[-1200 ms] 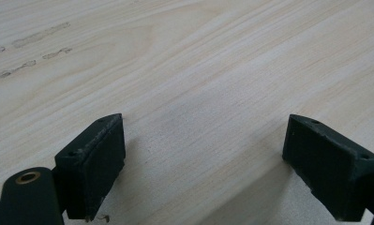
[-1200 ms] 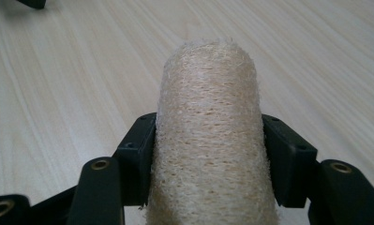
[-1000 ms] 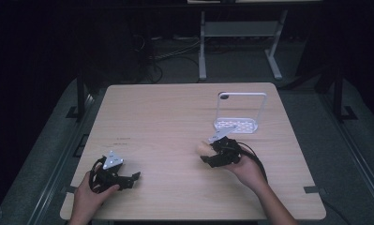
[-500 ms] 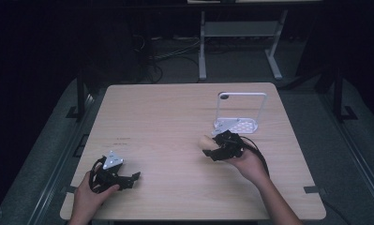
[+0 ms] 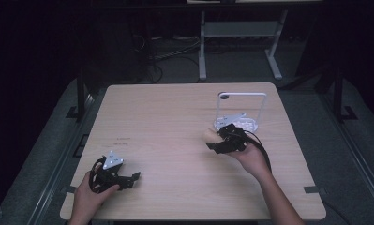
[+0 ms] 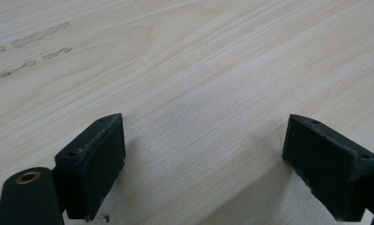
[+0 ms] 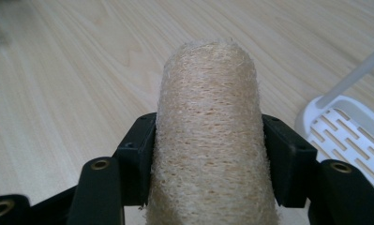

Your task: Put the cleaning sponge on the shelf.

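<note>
Wooden table (image 5: 175, 122): right gripper (image 5: 216, 142) clamps loofah sponge (image 7: 208, 140) near white rack (image 5: 241, 110); left gripper (image 5: 130, 178) spread wide, empty, near-left.

Pale wooden table (image 5: 175, 117), metal stand legs (image 5: 202, 47) behind, cables on floor (image 5: 175, 54)

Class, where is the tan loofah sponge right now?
The tan fibrous loofah sponge sits clamped in the right gripper, right of table centre, beside the white slotted rack.
</note>
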The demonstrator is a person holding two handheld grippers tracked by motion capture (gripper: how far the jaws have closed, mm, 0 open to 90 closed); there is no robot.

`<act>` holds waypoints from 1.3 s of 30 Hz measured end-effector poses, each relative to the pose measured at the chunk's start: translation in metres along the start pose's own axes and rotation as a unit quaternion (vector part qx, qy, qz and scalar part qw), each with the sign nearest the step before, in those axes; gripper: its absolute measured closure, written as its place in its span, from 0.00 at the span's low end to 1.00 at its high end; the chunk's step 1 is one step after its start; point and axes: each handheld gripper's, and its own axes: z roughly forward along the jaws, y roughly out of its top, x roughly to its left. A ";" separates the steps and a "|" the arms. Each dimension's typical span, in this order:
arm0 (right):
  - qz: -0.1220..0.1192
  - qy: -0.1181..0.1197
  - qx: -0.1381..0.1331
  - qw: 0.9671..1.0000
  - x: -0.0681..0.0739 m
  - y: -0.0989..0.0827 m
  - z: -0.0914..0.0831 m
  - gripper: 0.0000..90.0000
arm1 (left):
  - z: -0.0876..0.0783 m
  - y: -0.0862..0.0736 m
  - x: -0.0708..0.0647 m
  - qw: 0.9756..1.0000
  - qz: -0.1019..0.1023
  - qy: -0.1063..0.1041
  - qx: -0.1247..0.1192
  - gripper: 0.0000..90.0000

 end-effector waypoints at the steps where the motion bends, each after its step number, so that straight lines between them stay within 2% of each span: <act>1: -0.001 -0.001 -0.001 1.000 -0.002 0.000 0.000 0.46 | 0.000 0.000 0.000 1.000 0.000 0.000 0.000 0.14; 17: 0.025 -0.027 -0.003 0.999 -0.024 -0.008 -0.003 0.46 | 0.000 0.000 0.000 1.000 0.000 0.000 0.000 0.14; 31: 0.029 -0.055 0.003 0.998 -0.043 -0.006 -0.002 0.46 | 0.000 0.000 0.000 1.000 0.000 0.000 0.000 0.14; 39: 0.047 -0.072 0.002 0.996 -0.064 -0.009 0.002 0.46 | 0.000 0.000 0.000 1.000 0.000 0.000 0.000 0.14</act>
